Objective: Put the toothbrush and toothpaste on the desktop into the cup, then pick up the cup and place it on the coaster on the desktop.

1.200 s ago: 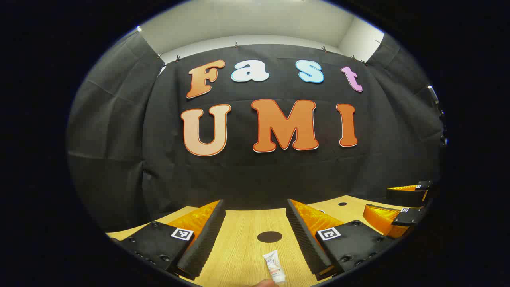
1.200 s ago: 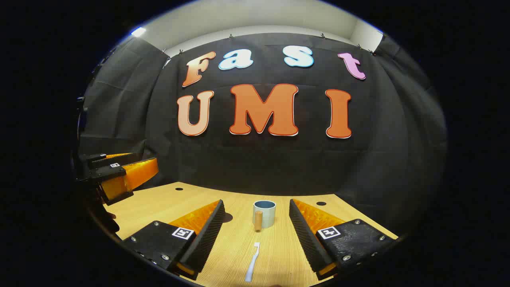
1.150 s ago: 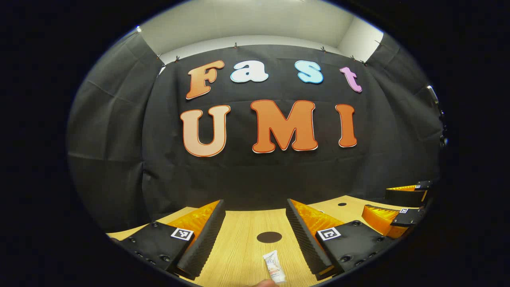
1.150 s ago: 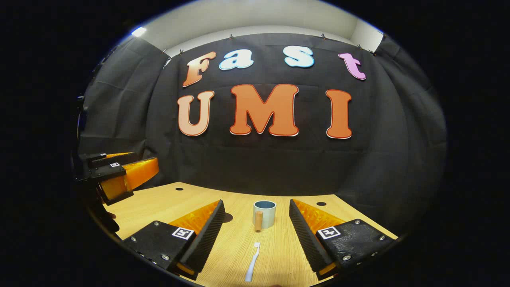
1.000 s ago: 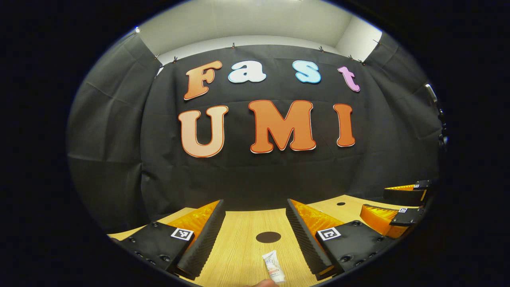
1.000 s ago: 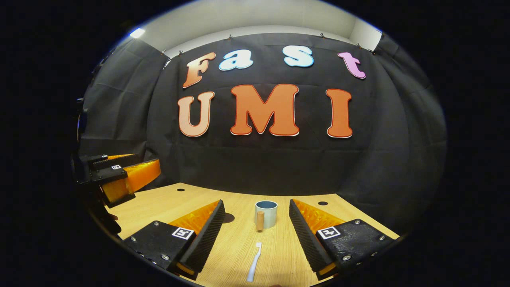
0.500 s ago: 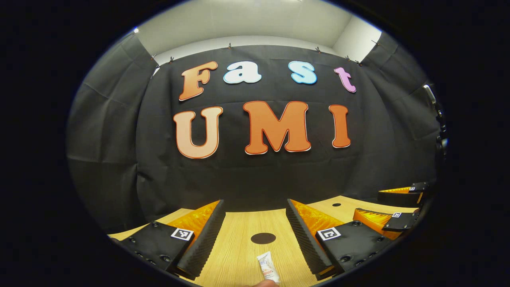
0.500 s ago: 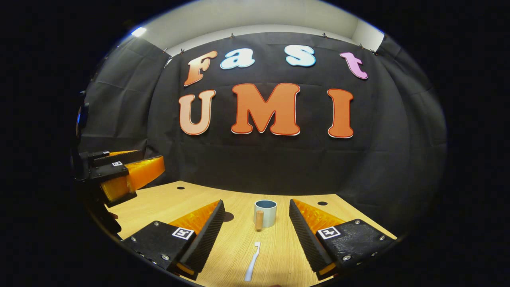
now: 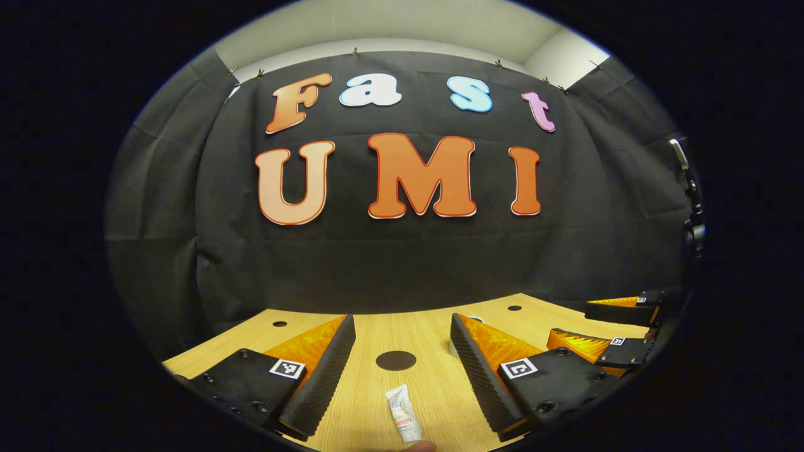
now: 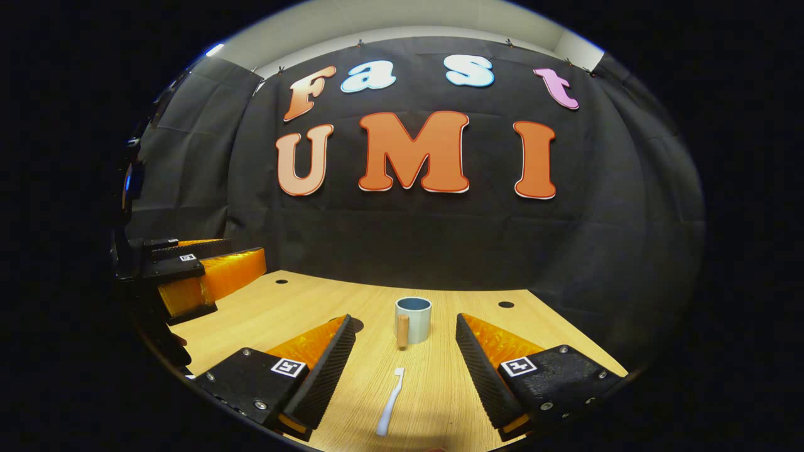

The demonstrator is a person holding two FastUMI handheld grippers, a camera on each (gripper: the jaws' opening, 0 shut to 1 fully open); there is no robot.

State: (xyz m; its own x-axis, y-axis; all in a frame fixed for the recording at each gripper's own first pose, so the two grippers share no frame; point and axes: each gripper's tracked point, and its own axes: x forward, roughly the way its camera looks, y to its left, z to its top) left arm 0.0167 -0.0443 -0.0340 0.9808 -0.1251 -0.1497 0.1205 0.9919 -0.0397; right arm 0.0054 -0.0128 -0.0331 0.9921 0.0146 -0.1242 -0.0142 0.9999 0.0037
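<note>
In the left gripper view my left gripper is open above the wooden desktop. A small white toothpaste tube lies between its fingers, close to the camera, and a dark round coaster lies just beyond the tube. The right gripper shows far right. In the right gripper view my right gripper is open. A white toothbrush lies between its fingers, and a pale blue cup with a wooden handle stands upright farther on. The left gripper hovers at the left.
Small dark holes dot the desktop near the black cloth wall. The coaster's edge peeks out beside my right gripper's left finger. A pale edge shows behind my left gripper's right finger.
Both cameras have tipped downward and moved a little, so more of the desktop shows. The toothpaste, coaster, toothbrush and cup lie where they were. Both grippers stay open.
</note>
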